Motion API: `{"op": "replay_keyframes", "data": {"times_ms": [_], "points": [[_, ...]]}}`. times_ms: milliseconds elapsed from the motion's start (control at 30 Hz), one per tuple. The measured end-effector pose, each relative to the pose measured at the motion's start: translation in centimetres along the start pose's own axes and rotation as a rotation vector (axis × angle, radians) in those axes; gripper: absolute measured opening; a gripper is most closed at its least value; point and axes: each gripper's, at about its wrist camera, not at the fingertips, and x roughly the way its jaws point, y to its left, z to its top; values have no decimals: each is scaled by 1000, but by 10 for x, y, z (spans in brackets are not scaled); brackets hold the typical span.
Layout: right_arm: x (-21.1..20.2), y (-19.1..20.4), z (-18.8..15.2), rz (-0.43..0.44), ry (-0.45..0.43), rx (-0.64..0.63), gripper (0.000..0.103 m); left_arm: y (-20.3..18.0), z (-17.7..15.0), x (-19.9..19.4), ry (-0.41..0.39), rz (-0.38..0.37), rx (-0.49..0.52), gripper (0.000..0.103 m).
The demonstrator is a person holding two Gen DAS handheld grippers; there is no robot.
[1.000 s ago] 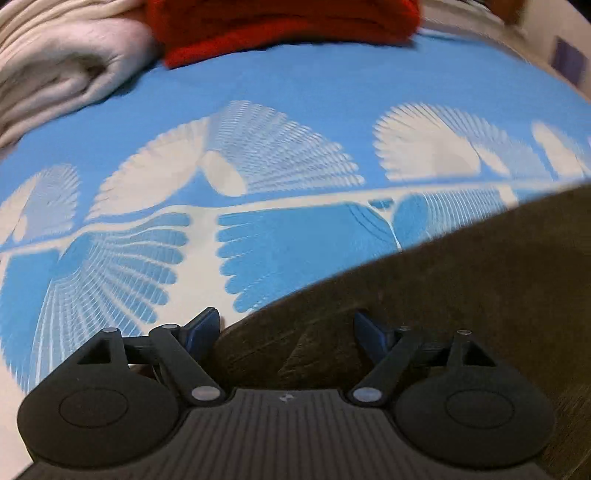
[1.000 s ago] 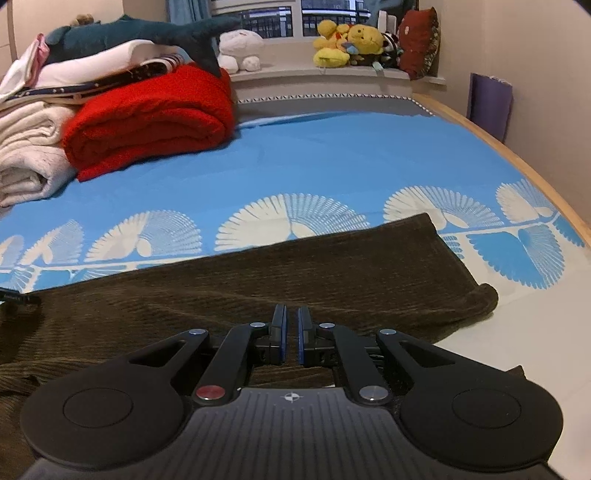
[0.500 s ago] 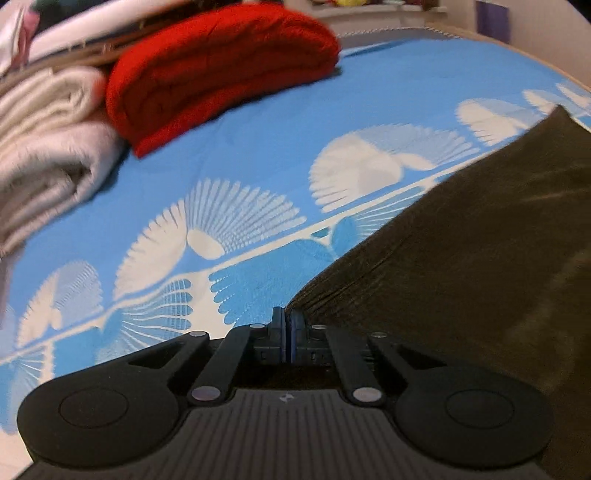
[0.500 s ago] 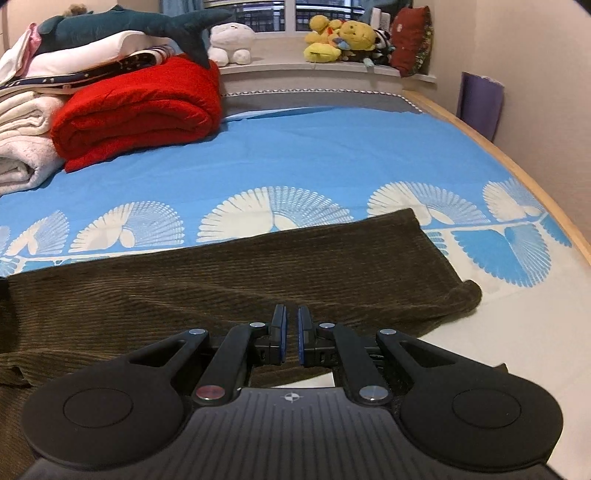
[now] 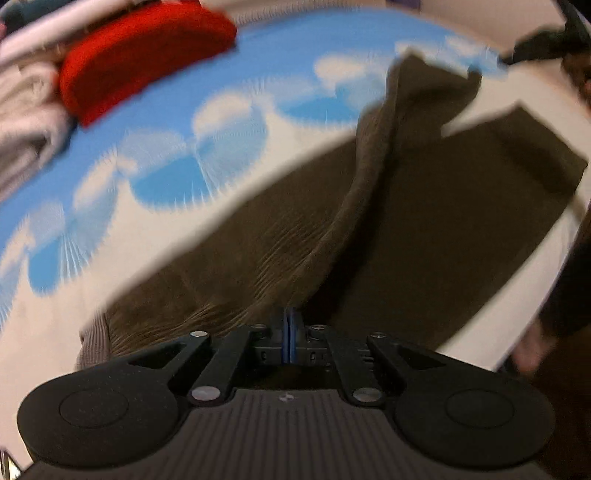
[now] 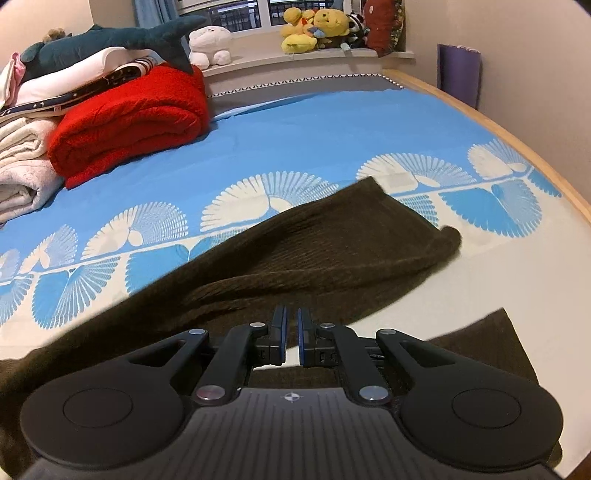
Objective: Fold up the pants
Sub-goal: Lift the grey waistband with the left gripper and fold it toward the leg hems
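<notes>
Dark brown corduroy pants (image 5: 424, 206) lie on the blue and white bed sheet (image 5: 207, 122). My left gripper (image 5: 289, 325) is shut on an edge of the pants and holds it raised, so a ridge of cloth runs away from the jaws. In the right wrist view the pants (image 6: 325, 243) stretch across the sheet, one leg end near the right edge. My right gripper (image 6: 291, 332) is shut on a fold of the pants, with a thin slit between the blue pads.
A folded red blanket (image 6: 129, 118) and cream blankets (image 6: 22, 173) are stacked at the left of the bed. Plush toys (image 6: 314, 33) sit on the far windowsill. The wooden bed rim (image 6: 517, 136) curves along the right. A purple mat (image 6: 460, 74) leans on the wall.
My left gripper closed on the pants edge, then lifted and swung it, blurring the view. My right gripper stayed shut on the pants and the far leg shifted and bunched.
</notes>
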Motion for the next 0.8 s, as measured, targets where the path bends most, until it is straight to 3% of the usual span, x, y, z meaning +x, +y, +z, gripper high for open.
{"op": "replay_keyframes", "data": {"times_ms": [33,67,100,167,333,433,533,667,733,800], "points": [[-1,-2,-2,-3,4,0,6,8,-4,2,23,6,-62,8],[-1,-4,-3,-5,9,4,6,20,-8,1,30,-6,-142,22],[-1,-6,-4,-3,14,14,6,37,-13,-2,22,-37,-254,45],[-1,-11,-5,8,23,40,6,64,-22,-4,19,-67,-428,62],[5,-10,-3,44,33,83,6,111,-46,34,181,-103,-742,62],[12,-5,-1,70,34,106,9,128,-57,51,190,-160,-882,73],[21,0,3,101,43,140,19,135,-63,67,225,-154,-968,74],[41,11,10,142,63,186,32,153,-64,72,208,-149,-1083,74],[52,18,14,162,72,203,36,161,-65,75,214,-142,-1120,72],[67,25,18,182,89,230,38,165,-64,72,208,-89,-1116,55]]}}
